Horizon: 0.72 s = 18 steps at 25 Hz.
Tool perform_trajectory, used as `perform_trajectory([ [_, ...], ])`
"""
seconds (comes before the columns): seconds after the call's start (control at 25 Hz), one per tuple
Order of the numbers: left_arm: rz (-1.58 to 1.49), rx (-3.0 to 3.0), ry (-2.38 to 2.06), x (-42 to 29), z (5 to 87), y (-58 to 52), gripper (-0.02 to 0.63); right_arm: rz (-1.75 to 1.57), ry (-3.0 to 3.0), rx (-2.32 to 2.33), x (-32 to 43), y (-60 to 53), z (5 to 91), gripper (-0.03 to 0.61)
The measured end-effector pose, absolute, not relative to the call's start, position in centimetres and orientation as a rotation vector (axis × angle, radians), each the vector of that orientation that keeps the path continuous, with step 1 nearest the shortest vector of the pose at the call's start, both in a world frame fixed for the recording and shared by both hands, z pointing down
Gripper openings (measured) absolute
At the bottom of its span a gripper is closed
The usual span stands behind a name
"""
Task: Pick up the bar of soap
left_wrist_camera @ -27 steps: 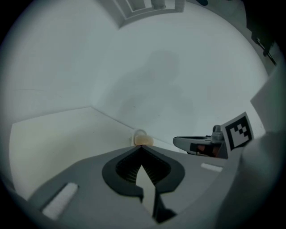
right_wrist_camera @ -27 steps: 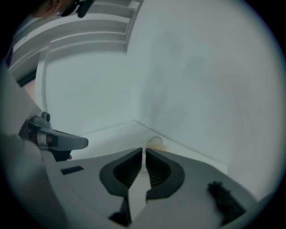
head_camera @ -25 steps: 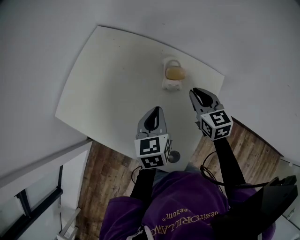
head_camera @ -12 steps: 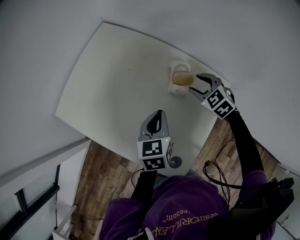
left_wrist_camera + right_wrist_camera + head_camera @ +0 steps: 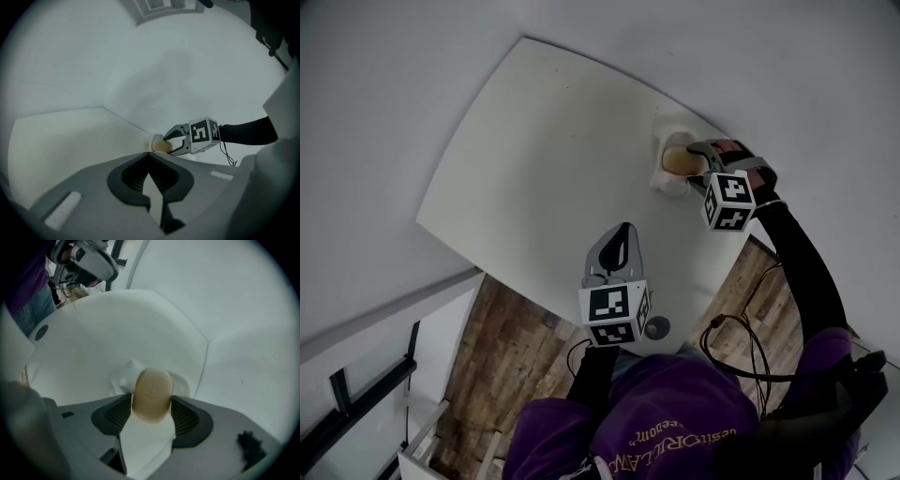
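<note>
Counter (image 5: 534, 141) corner: your right tongs (image 5: 151, 404) are opening astride the soap bar (image 5: 152, 385), ungripped; left tongs (image 5: 149, 164) closed, empty. Squeeze off-centre and the soap likely squirts out.

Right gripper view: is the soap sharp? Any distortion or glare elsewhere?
Right gripper view: the bar of soap is soft, close between the right gripper's opening jaws; dark fisheye corners. Left gripper view: same round vignette, flat light. Head view: table edges bow; no glare.

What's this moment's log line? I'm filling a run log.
right hand-held gripper: jaws opening, bar of soap between | left hand-held gripper: shut, empty
</note>
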<state>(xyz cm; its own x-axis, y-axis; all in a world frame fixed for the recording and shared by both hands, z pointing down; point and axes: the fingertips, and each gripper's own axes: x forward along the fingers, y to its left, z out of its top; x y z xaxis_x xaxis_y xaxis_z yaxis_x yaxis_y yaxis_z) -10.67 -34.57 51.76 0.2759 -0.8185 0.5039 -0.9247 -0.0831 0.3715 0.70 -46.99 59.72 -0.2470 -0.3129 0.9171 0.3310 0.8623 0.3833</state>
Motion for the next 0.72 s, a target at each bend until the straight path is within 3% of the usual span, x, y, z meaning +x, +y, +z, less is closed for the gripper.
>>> perform_trajectory([
  [0.72, 0.208, 1.933, -1.551, -10.7, 51.4, -34.7, 0.008, -0.67, -1.698, 0.107, 0.4, -48.2, 58.0, 0.258],
])
